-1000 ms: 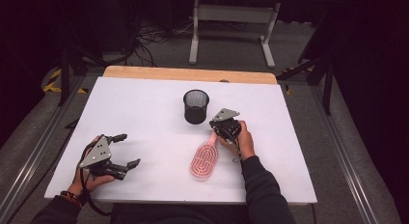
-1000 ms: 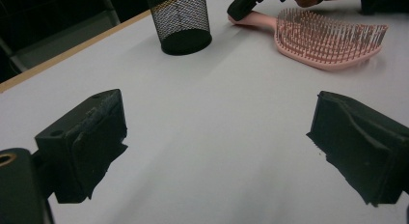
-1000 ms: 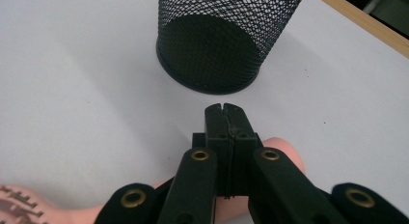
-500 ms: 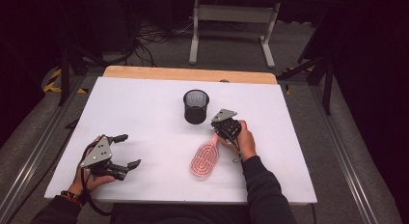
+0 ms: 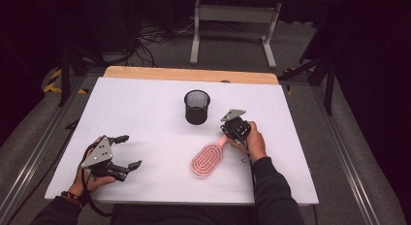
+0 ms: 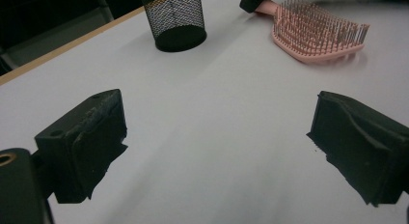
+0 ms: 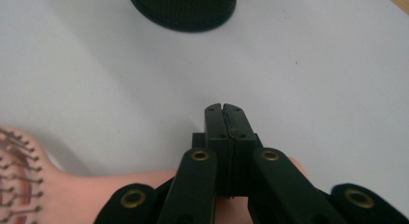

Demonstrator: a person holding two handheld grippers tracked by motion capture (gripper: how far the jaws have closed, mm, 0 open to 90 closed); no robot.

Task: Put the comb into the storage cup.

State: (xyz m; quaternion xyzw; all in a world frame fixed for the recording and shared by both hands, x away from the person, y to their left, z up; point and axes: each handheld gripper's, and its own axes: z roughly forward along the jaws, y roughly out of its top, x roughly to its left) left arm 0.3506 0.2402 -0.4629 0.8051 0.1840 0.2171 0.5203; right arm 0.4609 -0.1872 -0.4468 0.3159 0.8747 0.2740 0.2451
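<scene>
We had the right gripper (image 7: pixel 225 109) with its jaws pressed together above the pink hairbrush (image 5: pixel 207 158) handle, which passed beneath them; whether they pinched it we could not tell. We judged the brush light and stiff, its bristles yielding, the handle the best hold. Our left gripper (image 5: pixel 129 151) lay spread, well apart from it.

Left gripper (image 5: pixel 125 151) and right gripper (image 5: pixel 231 129): black bodies, each topped by a grey three-cornered plate. Brass-coloured rivets mark the right jaw links. Dark sleeves; beaded band on left wrist.
</scene>
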